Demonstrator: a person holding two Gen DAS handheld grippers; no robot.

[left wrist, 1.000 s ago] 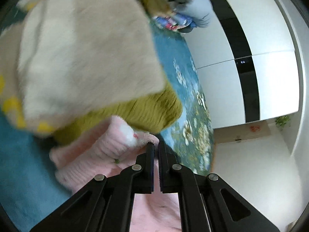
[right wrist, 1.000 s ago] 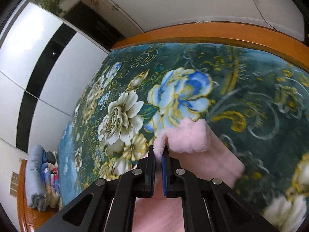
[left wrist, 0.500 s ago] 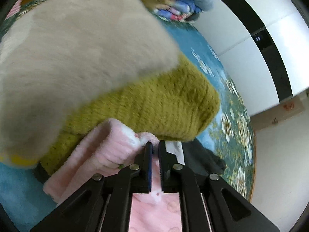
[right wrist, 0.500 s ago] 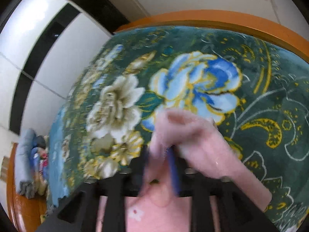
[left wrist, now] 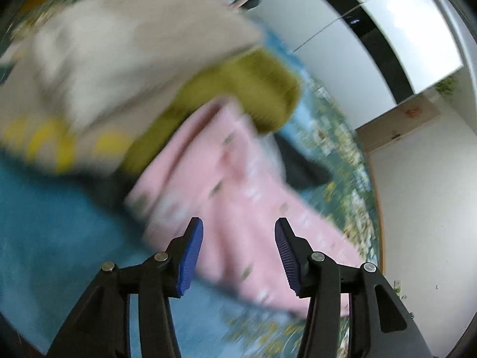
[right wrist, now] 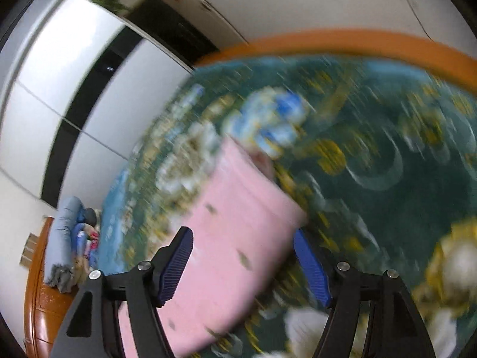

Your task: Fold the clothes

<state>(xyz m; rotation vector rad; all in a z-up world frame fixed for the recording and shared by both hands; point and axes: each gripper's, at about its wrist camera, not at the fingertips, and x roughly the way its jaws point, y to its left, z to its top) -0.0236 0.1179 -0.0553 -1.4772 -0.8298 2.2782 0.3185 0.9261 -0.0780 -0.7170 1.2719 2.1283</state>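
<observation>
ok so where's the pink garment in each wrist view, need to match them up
Left wrist: the pink garment runs from the centre toward lower right, beyond the open left gripper, its top edge tucked under the olive knit.
Right wrist: it lies lower centre, beyond and between the fingers of the open right gripper, touching neither pad.
Shared landmark: the white wardrobe with a black stripe.
</observation>
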